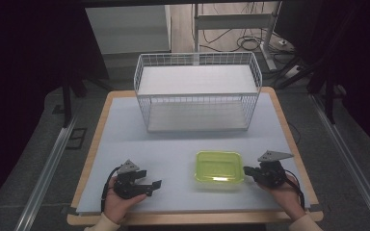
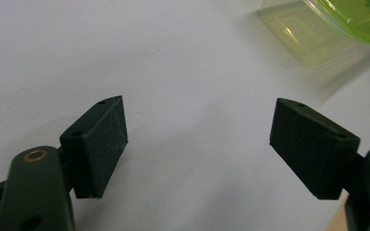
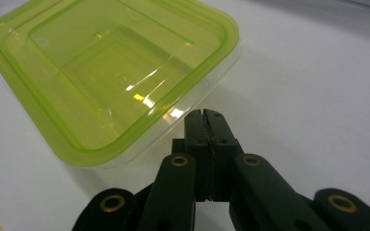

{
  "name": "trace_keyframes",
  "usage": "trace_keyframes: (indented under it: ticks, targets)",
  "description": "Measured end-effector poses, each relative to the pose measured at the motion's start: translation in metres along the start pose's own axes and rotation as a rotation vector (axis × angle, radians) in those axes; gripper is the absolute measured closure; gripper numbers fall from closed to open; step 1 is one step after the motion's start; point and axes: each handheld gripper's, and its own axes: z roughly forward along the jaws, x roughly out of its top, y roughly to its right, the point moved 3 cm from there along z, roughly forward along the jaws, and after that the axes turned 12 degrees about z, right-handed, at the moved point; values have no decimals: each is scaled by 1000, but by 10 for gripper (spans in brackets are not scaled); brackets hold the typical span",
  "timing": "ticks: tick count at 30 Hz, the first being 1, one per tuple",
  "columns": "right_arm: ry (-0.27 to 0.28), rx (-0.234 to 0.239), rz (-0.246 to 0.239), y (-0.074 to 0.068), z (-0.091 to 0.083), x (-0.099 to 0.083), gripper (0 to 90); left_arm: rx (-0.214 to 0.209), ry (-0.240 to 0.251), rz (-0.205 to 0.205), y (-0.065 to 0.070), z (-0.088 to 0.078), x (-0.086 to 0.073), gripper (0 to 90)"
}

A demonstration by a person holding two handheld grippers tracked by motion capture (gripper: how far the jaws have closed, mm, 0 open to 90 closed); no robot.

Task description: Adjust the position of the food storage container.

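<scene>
The right gripper (image 3: 207,115) has its jaws pressed flat together with nothing between them, its tips just beside the near rim of the box (image 3: 111,77), at about 3 o'clock of the box in the high view. The likely slip, as I judge it, is a push instead of a grasp: closed jaws driven forward would skid this light plastic box across the smooth white mat (image 1: 173,139), or ride up under the lip and tip it. The rim is thin and glossy, so a pinch that catches only the lip could flex it and let go. The left gripper (image 1: 147,185) rests low at about 8 o'clock of the box, well apart from it, jaws spread wide over bare mat, so nothing braces the far side if the box slides. The box sits at the near middle of the table, at 6 o'clock of the white wire basket (image 1: 197,91), well apart from it. It is a shallow, translucent lime-green square with rounded corners and a stepped surface; whether a lid is on it I cannot tell. It looks empty.
</scene>
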Motion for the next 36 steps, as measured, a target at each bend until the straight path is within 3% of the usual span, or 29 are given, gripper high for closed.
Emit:
trace_keyframes:
  ticks: [26, 36]
  targets:
    - [-22, -4, -42, -7, 22, 10, 900, 0, -14, -4, 0, 1, -1, 203]
    - [-30, -13, -82, -17, 32, 17, 900, -1, -13, -6, 1, 0, -1, 203]
